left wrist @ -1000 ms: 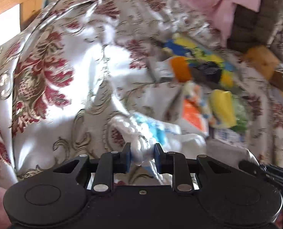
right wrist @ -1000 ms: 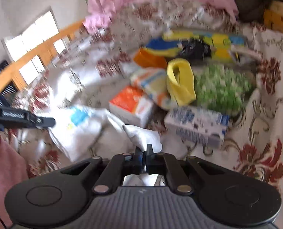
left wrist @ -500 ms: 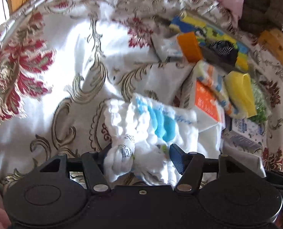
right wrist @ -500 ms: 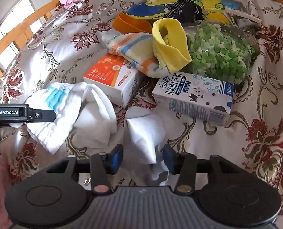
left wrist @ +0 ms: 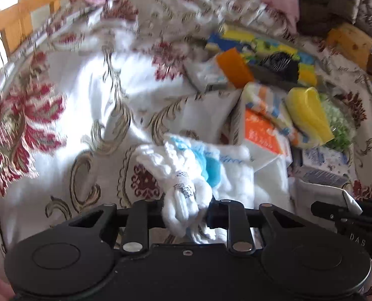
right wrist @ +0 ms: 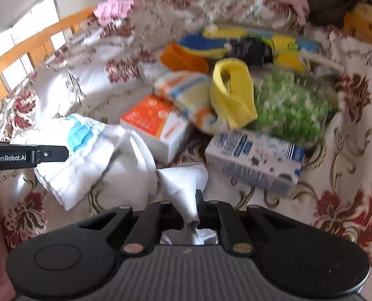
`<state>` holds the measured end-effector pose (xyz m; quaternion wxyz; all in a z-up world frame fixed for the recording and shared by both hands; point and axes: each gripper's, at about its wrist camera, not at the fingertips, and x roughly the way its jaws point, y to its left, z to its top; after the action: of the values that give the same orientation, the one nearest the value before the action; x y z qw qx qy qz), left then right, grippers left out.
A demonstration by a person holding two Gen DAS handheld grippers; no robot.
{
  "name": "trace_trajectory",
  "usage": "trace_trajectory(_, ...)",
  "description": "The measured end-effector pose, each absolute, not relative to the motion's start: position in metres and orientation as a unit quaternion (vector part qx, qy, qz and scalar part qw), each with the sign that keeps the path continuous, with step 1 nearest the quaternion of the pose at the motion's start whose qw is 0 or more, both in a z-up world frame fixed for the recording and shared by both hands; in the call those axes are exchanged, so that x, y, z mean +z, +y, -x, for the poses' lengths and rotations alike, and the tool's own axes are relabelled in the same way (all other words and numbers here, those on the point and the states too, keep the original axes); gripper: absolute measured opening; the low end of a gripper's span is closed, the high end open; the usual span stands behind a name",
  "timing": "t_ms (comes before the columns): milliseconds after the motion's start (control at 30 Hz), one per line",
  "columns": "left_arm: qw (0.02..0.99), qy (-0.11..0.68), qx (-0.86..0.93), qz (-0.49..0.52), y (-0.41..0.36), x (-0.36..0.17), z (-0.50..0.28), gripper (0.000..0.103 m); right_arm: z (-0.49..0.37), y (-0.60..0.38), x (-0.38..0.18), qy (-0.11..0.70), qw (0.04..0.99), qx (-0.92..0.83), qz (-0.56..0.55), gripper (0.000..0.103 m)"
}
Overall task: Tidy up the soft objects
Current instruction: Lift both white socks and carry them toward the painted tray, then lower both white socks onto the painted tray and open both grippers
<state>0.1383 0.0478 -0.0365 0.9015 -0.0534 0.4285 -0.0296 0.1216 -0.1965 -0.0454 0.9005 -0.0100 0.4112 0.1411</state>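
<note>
At lower centre, the left gripper pinches the bunched white-and-blue cloth; the right gripper pinches its plain white corner. Both should probably pull apart evenly, keeping the fabric taut.

The left gripper is reaching forward low over the bed, its jaws pinching in on a bunched white cloth. The right gripper is sitting just beside it, level with it, jaws nearly together and clamping a fold of white fabric. Each gripper's black side is poking into the other's view, so the two are working close together.
</note>
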Motion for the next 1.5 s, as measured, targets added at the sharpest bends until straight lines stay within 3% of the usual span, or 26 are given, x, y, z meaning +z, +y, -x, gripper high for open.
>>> trace_trajectory(300,0.964,0.258,-0.049,-0.041,0.018,-0.003,-0.089,0.024,-0.094,-0.188,-0.015,0.285,0.945,0.157,0.042,0.007)
trace_trajectory(467,0.974,0.211,-0.070,-0.042,0.010,0.010,-0.079,0.024,-0.082,-0.190,-0.001,0.224,0.961,0.152,0.046,0.007)
trace_trajectory(633,0.970,0.224,-0.093,0.028,0.018,0.031,-0.096,0.024,-0.081,-0.199,0.013,0.181,0.972,0.141,0.048,0.007)
trace_trajectory(800,0.972,0.205,-0.112,0.028,0.008,0.054,-0.129,0.025,-0.101,-0.213,0.025,0.152,0.978,0.132,0.057,0.007)
trace_trajectory(1233,0.970,0.175,-0.169,-0.011,-0.062,0.069,-0.265,0.025,-0.265,-0.279,0.025,0.116,0.988,0.098,-0.021,0.007)
trace_trajectory(1500,0.964,0.191,-0.185,0.013,-0.095,0.054,-0.369,0.025,-0.348,-0.321,0.006,0.143,0.978,0.099,-0.112,0.007)
